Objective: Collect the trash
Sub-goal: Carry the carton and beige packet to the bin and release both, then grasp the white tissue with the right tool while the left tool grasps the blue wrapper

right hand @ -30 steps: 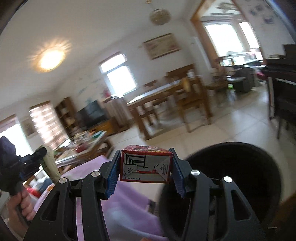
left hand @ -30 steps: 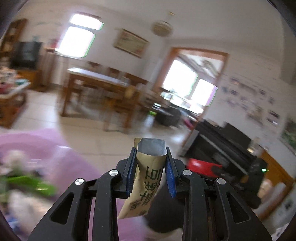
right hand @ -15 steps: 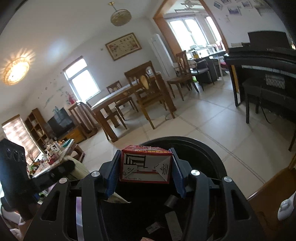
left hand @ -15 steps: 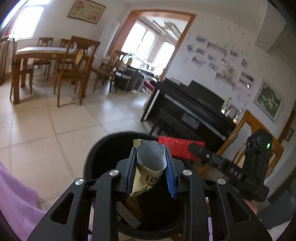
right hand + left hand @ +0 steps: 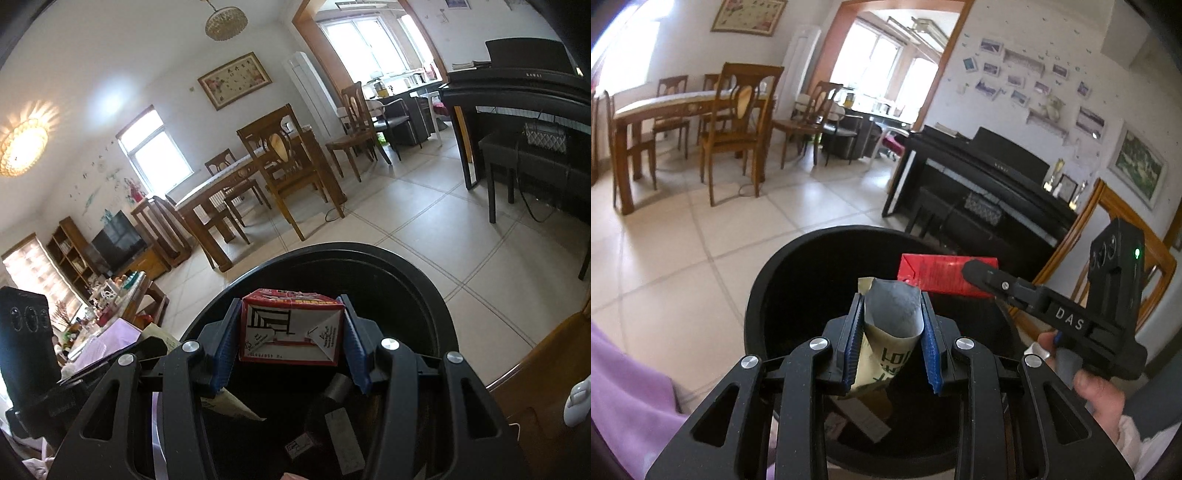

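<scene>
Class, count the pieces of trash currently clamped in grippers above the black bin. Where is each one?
2. A crumpled paper wrapper sits in the left gripper; a red carton sits in the right gripper. Both hang over the black bin. More scraps lie inside, partly hidden.

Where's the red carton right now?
Clamped in the right gripper, the red carton hangs above the black bin; in the left view it's right of the wrapper.
</scene>
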`<state>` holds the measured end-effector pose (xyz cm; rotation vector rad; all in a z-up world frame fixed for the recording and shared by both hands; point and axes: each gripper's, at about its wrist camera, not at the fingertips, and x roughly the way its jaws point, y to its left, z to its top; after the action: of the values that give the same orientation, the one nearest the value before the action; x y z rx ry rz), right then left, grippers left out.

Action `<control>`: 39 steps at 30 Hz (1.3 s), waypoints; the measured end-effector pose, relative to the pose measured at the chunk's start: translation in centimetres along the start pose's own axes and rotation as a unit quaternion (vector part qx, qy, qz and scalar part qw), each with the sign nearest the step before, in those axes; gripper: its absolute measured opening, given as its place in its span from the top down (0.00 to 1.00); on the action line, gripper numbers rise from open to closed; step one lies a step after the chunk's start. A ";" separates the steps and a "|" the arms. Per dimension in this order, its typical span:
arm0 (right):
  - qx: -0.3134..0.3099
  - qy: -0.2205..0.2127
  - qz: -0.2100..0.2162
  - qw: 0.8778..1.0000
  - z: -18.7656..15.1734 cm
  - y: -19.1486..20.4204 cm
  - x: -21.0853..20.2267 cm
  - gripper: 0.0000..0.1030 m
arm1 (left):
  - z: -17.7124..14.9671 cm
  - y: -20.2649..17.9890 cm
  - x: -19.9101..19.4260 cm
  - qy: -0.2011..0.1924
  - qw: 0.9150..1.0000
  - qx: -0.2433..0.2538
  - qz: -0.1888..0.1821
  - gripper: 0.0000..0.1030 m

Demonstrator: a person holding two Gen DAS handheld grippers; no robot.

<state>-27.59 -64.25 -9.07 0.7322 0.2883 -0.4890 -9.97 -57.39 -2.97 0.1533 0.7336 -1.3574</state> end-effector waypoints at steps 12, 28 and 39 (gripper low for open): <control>-0.004 0.008 0.016 1.000 0.6 1.7 -0.5 0.15 | -0.3 -3.0 -5.6 -0.043 0.993 0.073 0.079 0.08; -0.078 0.041 0.040 0.995 -1.3 10.6 0.3 0.15 | -3.8 3.4 -18.8 -0.080 0.987 0.000 0.142 0.08; -0.156 0.120 0.129 0.972 -6.9 22.4 3.8 0.15 | -12.7 15.4 -36.3 -0.118 0.936 -0.143 0.300 0.08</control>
<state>-13.29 -46.34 -2.85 0.5099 0.4773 -0.1006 -1.76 -17.20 2.70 -0.0218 0.6046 -0.6626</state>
